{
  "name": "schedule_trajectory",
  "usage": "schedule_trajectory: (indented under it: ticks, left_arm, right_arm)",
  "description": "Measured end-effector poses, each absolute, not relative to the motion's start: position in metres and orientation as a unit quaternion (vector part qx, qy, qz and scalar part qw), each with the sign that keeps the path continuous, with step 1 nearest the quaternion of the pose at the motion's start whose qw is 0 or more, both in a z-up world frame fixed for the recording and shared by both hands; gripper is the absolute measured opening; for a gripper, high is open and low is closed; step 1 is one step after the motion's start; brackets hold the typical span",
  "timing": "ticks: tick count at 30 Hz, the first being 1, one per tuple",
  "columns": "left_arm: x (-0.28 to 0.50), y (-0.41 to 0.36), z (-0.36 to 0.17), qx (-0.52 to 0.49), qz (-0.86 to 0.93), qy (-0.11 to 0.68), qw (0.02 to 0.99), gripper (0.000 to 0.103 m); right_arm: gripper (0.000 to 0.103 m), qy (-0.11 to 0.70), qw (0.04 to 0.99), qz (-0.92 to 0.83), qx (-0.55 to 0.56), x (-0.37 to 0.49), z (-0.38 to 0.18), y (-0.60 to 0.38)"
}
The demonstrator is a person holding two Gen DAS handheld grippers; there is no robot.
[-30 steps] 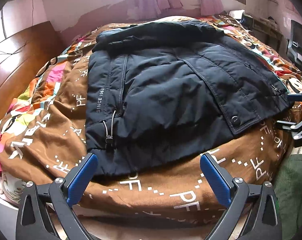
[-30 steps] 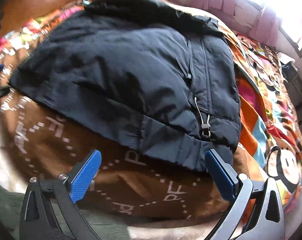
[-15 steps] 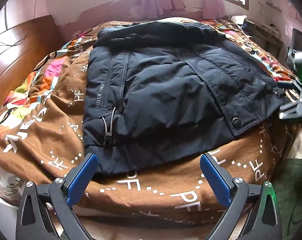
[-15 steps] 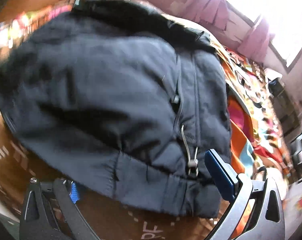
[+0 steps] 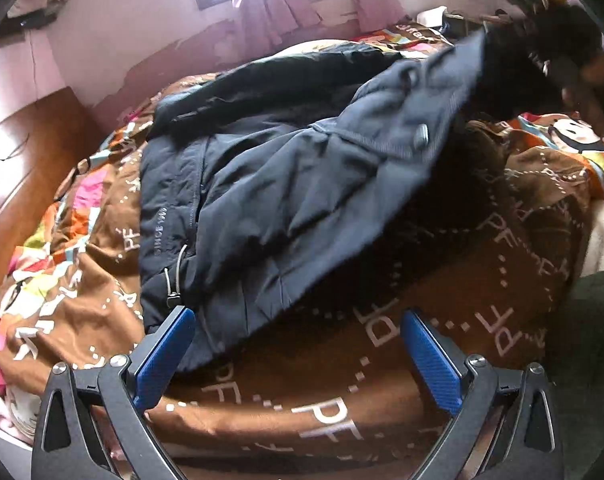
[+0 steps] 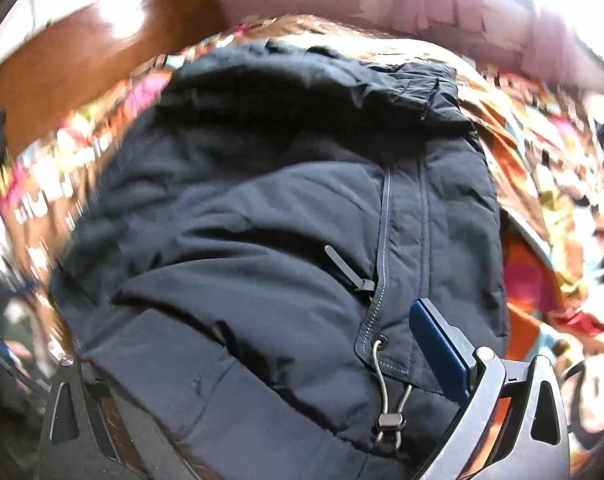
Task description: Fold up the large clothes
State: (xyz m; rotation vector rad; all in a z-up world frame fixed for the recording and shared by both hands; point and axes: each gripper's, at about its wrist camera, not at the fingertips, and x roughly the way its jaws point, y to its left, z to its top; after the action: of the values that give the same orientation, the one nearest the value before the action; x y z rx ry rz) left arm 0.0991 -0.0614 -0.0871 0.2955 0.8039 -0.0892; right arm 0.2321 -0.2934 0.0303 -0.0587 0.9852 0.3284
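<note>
Fold underway: jacket (image 5: 261, 184) right hem lifted off bed (image 5: 422, 360); left gripper (image 5: 297, 352) spread, empty; right gripper (image 6: 261, 400) hold unclear.

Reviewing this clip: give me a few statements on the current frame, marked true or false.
1. The left gripper is open. True.
2. The jacket lies wholly flat on the bed. False: the side at the right of the left wrist view is raised off the quilt.
3. The jacket is bright red. False: it is dark navy.
4. The quilt is brown with white lettering. True.
5. A drawstring toggle hangs near the jacket's hem. True.
</note>
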Motion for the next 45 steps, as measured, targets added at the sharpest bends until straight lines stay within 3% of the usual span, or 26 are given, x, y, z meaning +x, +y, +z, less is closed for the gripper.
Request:
schedule_trajectory:
  ticks: [10, 24, 31, 38, 45]
  left_arm:
    - [0.120, -0.050, -0.091, 0.143, 0.020, 0.347, 0.927, 0.103]
    - [0.155, -0.020, -0.067, 0.100, 0.110, 0.310, 0.939, 0.100]
    - [0.151, -0.023, -0.049, 0.144, 0.130, 0.271, 0.943, 0.096]
    - [0.145, -0.040, -0.032, 0.177, 0.130, 0.248, 0.943, 0.089]
    - [0.136, -0.047, -0.029, 0.213, 0.146, 0.232, 0.938, 0.087]
  right_arm:
    - [0.101, 0.459, 0.867, 0.170, 0.092, 0.255, 0.048, -0.308]
    - [0.101, 0.460, 0.868, 0.164, 0.083, 0.247, 0.050, -0.313]
    - [0.101, 0.439, 0.888, 0.132, -0.026, 0.209, 0.027, -0.308]
    - [0.101, 0.482, 0.863, 0.097, -0.120, 0.170, -0.039, -0.300]
    - [0.101, 0.427, 0.864, -0.019, -0.265, 0.169, -0.049, -0.291]
